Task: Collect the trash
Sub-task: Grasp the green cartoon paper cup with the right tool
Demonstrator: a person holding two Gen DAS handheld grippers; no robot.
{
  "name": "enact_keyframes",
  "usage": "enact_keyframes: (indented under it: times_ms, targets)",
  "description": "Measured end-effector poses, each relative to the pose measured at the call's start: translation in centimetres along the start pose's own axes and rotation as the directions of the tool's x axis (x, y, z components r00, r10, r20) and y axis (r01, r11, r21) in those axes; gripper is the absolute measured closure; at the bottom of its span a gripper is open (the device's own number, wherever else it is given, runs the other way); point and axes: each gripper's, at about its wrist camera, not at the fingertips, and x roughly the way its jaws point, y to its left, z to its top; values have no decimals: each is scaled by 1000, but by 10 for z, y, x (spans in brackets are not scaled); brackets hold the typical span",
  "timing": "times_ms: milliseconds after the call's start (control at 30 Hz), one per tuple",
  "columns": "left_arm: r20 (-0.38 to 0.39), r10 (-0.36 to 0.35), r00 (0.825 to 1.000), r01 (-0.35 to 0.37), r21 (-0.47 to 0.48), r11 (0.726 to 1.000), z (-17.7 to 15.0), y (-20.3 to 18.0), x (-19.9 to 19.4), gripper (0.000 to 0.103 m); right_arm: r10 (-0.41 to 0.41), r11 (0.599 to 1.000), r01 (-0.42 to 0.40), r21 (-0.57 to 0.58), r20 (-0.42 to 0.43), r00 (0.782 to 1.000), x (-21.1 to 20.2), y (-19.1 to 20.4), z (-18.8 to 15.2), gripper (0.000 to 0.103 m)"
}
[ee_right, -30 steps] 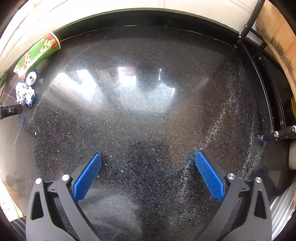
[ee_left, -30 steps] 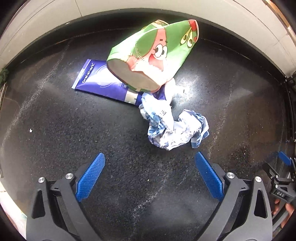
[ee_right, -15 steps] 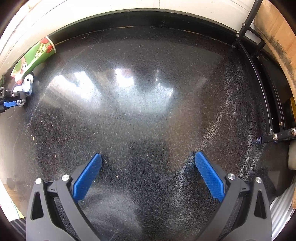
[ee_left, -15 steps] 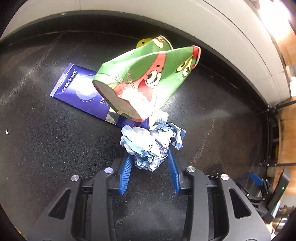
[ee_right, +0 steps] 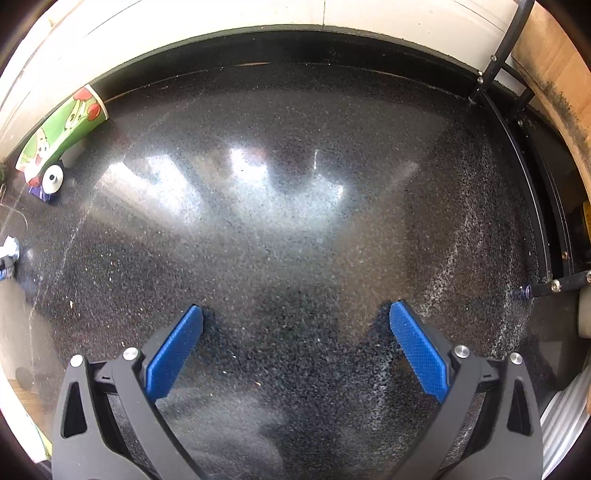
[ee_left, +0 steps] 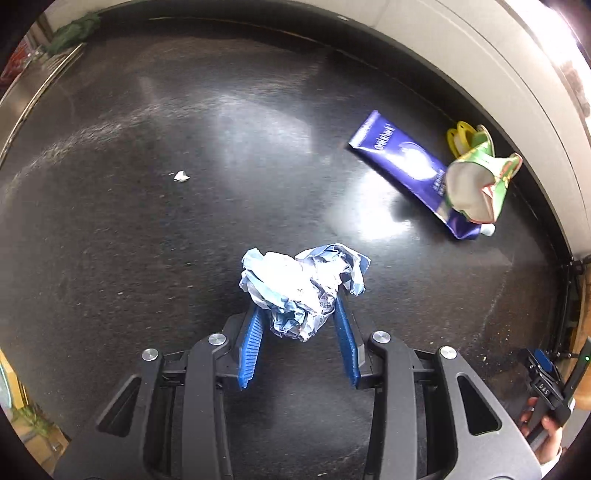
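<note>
My left gripper (ee_left: pixel 298 314) is shut on a crumpled blue-and-white paper ball (ee_left: pixel 301 284) and holds it above the black speckled counter (ee_left: pixel 184 229). A blue toothpaste tube (ee_left: pixel 406 166) and a crushed green cartoon paper cup (ee_left: pixel 480 188) lie at the far right near the wall. The cup also shows at the far left of the right wrist view (ee_right: pixel 61 138), with the tube's white cap (ee_right: pixel 53 178) below it. My right gripper (ee_right: pixel 295 325) is open and empty over bare counter.
A small white scrap (ee_left: pixel 181 176) lies on the counter to the left. A yellow ring-shaped thing (ee_left: pixel 458 138) sits behind the cup. A white wall (ee_right: pixel 258 14) bounds the back. A black metal rack (ee_right: pixel 517 129) stands along the right edge.
My left gripper closed on the paper ball, lifted it and swung left, away from the cup and tube. The right gripper has barely moved.
</note>
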Motion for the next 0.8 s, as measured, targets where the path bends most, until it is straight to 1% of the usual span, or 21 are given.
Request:
enact_keyframes:
  times_ms: [67,133,167,200,267,333,367,400,433,467,500,600,633,700,800]
  targets:
    - [7,3,1000,-2,-40,999,-3,14,-2,67,0,1000,0,2,-13,1000,2,5,3,5]
    - [14,1,1000,0,-75,997,-7,24,-4,67,-2,999,3,32,-41,999,4,8,9,5]
    - [17,-1,1000,3,-86,996,-9,27,-5,67,20,998,-17,55,-53,998,5,10,16,6]
    - [21,1,1000,1,-91,996,-10,23,-4,67,76,993,-70,93,-60,995,4,13,24,10]
    - [33,15,999,-12,-88,996,-15,31,-1,67,180,973,-165,163,-84,980,5,25,44,15]
    - [44,25,999,-21,-83,996,-22,35,-4,67,258,948,-235,214,-87,962,3,45,66,15]
    - [46,27,999,-24,-82,996,-16,36,-8,67,280,940,-256,224,-85,956,1,57,77,15]
    - [49,31,998,-27,-80,996,-17,33,-7,67,295,936,-271,224,-82,952,-1,72,89,15]
    - [50,33,998,-29,-79,996,-18,40,-7,67,311,932,-287,221,-78,947,-2,86,99,15]
    - [51,33,998,-29,-82,996,-15,33,-7,66,326,927,-303,218,-75,942,-3,100,109,15]
    - [53,32,998,-28,-85,996,-15,35,-5,66,340,922,-319,219,-68,938,-4,116,120,15]
    - [56,23,998,-18,-93,996,-16,45,-13,66,353,910,-334,245,-37,935,-6,152,144,15]
    - [55,19,998,-14,-95,995,-19,46,-16,66,361,905,-340,255,-38,932,-3,160,152,15]
    - [50,13,999,-8,-95,995,-16,54,-21,66,376,894,-350,281,-45,925,4,181,163,15]
    - [42,4,999,0,-96,995,-17,59,-24,67,382,880,-348,322,-46,923,12,203,177,15]
